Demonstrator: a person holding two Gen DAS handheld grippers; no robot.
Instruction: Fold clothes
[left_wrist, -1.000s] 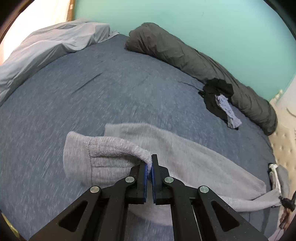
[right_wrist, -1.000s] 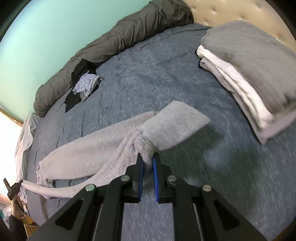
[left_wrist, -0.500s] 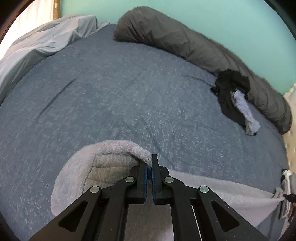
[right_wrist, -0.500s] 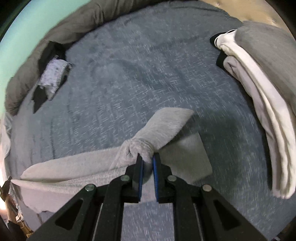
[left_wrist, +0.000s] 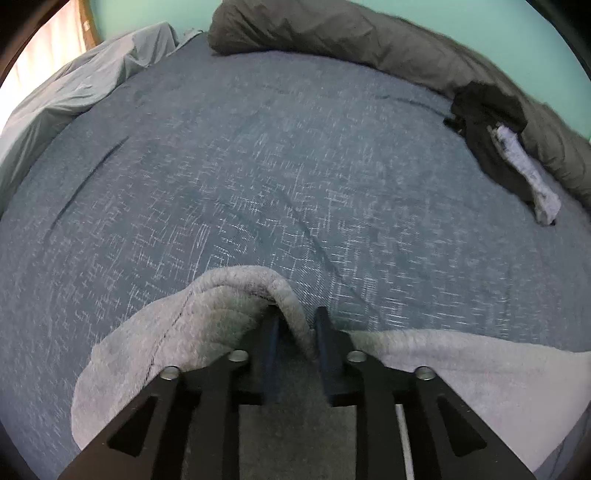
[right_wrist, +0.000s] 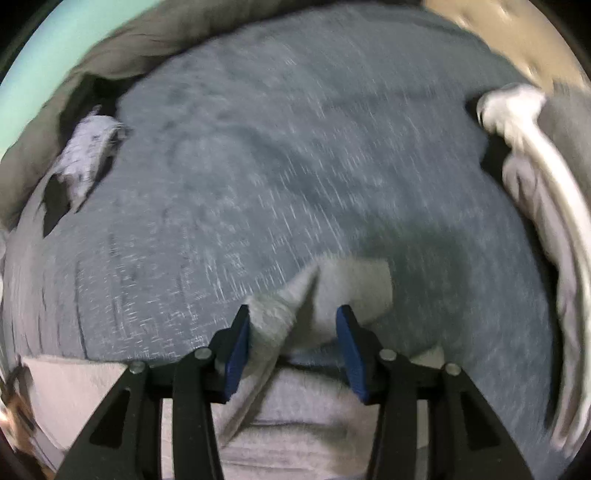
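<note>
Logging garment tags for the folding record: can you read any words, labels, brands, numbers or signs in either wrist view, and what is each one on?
None can be read.
Light grey garment: no tag or print shows.
Pale patterned cloth on the black garment: speckled marks only, too small to read as text.
Folded pile in the right wrist view: motion-blurred, no label visible.
Left tool and right tool: no markings.
</note>
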